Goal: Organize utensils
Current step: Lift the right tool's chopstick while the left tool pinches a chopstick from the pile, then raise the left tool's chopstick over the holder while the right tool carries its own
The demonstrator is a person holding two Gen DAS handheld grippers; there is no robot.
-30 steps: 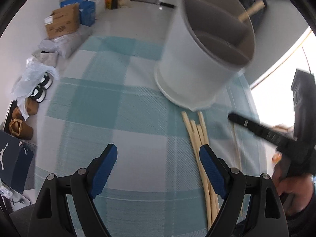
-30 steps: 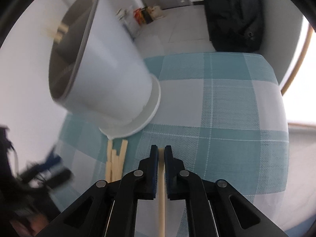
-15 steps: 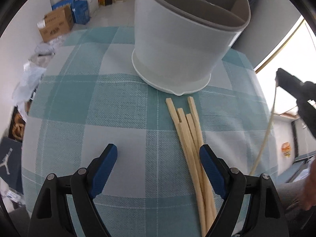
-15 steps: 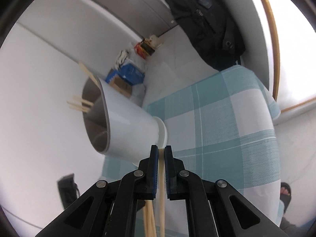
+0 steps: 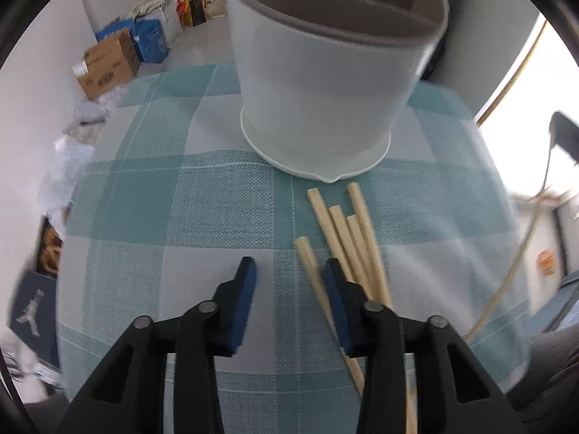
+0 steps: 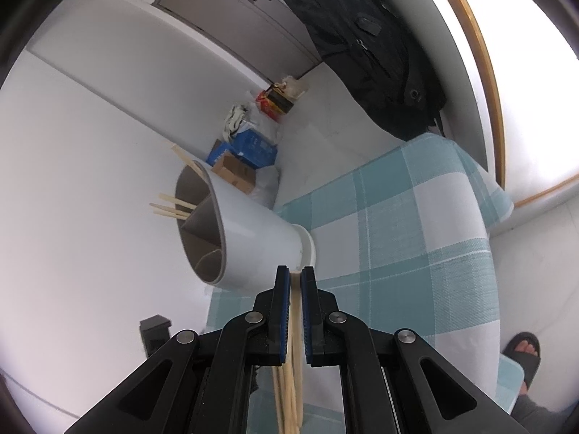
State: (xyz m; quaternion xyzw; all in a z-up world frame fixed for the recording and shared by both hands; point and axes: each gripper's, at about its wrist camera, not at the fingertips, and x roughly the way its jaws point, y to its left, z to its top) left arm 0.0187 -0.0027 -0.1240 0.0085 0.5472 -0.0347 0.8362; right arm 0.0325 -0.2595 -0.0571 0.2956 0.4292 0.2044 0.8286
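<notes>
A white utensil holder (image 5: 325, 83) with grey dividers stands on the teal checked tablecloth (image 5: 181, 217). Several wooden chopsticks (image 5: 347, 238) lie just in front of it. My left gripper (image 5: 287, 275) is open, low over the cloth, its right finger touching the leftmost chopstick. My right gripper (image 6: 295, 278) is shut on a single chopstick (image 6: 295, 311) and holds it up in the air to the right of the table; that chopstick shows in the left wrist view (image 5: 514, 271). In the right wrist view the holder (image 6: 249, 231) has a few chopsticks (image 6: 170, 206) in one compartment.
Cardboard and blue boxes (image 5: 115, 58) and bags lie on the floor beyond the table's far left. A black jacket (image 6: 365, 47) hangs at the back. A sandalled foot (image 6: 524, 354) is beside the table. The table edge drops off on the right.
My left gripper moved forward to the chopstick pile and its fingers narrowed. My right gripper lifted and tilted its chopstick higher, away from the cloth.
</notes>
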